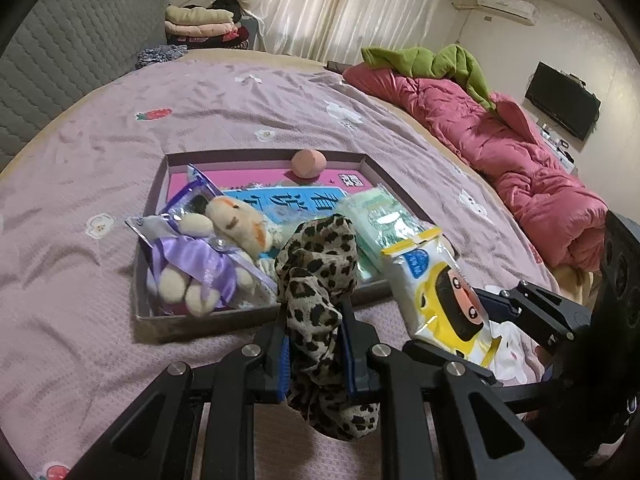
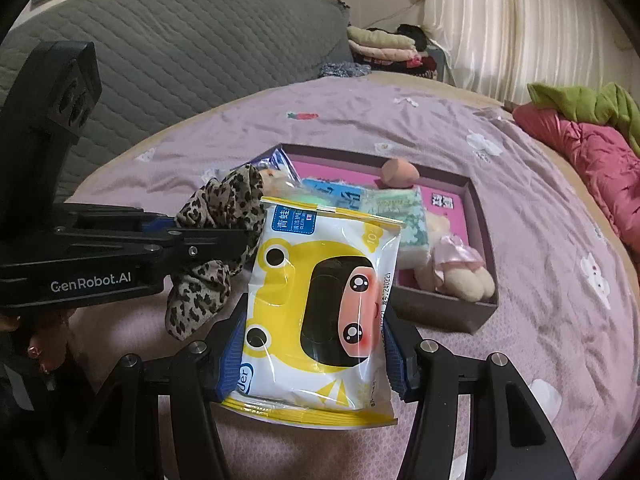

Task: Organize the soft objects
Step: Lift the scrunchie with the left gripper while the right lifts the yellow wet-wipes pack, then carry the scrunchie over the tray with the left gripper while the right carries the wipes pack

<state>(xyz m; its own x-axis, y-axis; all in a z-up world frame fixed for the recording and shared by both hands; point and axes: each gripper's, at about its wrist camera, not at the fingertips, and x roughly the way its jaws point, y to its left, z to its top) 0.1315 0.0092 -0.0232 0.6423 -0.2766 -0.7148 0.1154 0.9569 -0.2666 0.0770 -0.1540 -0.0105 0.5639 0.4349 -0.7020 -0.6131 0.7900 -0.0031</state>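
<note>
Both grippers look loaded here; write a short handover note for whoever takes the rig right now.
Left gripper: shut on the leopard-print cloth, held above the bed.
Right gripper: shut on the yellow wipes pack, also held above the bed.
Box on the bedspread already holds the plush toy in purple wrap, green tissue pack and peach sponge.
Left to do: place both held items in the box.

I am in a home bedroom: a wide bed with a mauve printed sheet (image 1: 224,104), a grey quilted headboard (image 2: 180,52), a crumpled pink duvet (image 1: 516,152), pale pleated curtains (image 1: 344,4), and a white wall air conditioner (image 1: 506,2).
</note>
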